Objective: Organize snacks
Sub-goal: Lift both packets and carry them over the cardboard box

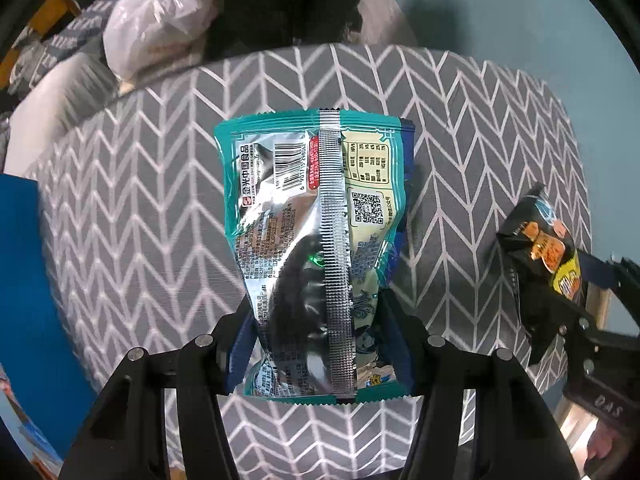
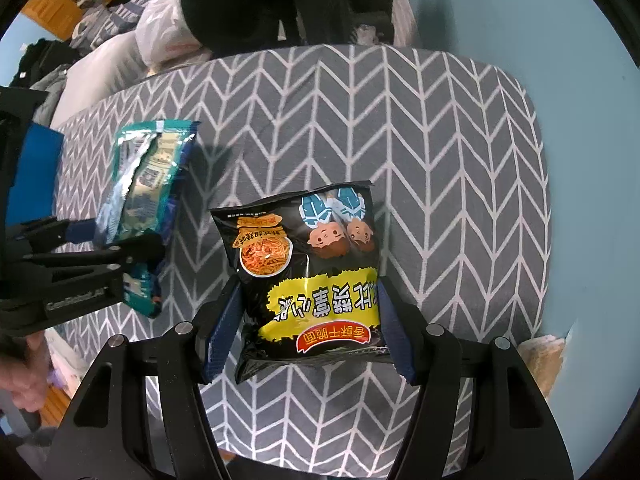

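My left gripper (image 1: 320,344) is shut on a teal snack bag (image 1: 316,216), back side up with its silver seam and barcode showing, held above a grey chevron-patterned cushion (image 1: 140,208). My right gripper (image 2: 308,332) is shut on a black snack bag (image 2: 308,264) with yellow lettering and a noodle picture, also above the cushion (image 2: 440,160). The black bag (image 1: 544,256) shows at the right of the left wrist view. The teal bag (image 2: 140,184) and the left gripper (image 2: 120,256) show at the left of the right wrist view.
A blue box (image 1: 28,280) stands at the cushion's left edge. A white plastic bag (image 1: 160,20) and a black chair base (image 2: 280,0) lie beyond the far edge. Blue floor (image 2: 520,20) surrounds the cushion at the right.
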`<state>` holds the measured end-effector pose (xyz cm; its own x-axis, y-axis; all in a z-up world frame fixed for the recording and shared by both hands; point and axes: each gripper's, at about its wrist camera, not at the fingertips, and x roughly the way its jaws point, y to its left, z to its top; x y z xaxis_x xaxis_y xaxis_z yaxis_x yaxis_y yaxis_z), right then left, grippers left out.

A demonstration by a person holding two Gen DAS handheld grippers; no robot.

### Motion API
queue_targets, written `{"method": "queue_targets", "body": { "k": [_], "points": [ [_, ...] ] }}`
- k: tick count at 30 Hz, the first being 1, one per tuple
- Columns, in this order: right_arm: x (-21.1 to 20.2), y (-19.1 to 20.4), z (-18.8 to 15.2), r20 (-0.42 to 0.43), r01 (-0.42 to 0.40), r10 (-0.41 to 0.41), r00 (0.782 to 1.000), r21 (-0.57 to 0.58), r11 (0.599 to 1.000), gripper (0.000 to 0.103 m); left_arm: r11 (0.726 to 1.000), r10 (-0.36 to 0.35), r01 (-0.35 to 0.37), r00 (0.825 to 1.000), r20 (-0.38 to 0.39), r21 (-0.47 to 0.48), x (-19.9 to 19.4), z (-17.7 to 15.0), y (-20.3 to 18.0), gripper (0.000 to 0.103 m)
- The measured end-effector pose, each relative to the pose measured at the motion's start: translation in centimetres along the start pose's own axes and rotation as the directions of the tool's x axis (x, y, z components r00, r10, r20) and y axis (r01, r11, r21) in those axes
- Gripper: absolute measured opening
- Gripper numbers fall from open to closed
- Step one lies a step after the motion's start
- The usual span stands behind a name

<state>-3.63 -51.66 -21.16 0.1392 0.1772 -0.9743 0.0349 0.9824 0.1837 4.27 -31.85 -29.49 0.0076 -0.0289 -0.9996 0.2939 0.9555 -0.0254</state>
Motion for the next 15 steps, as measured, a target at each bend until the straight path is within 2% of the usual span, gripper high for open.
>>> {"method": "queue_targets", "body": {
  "k": [9, 15],
  "points": [
    [-2.1, 3.7, 1.1, 0.036, 0.008, -0.005, 0.999, -0.065, 0.998, 0.065, 0.999, 0.034, -0.038, 0.992, 0.122, 0.035, -6.3, -0.9, 2.3, 0.059],
    [-3.5, 6.5, 2.7, 0.066, 0.003, 0.005, 0.998, -0.119, 0.993, 0.065, 1.0, 0.02, -0.022, 0.984, 0.176, 0.014, -8.8, -0.8, 5.3, 0.059]
  ]
}}
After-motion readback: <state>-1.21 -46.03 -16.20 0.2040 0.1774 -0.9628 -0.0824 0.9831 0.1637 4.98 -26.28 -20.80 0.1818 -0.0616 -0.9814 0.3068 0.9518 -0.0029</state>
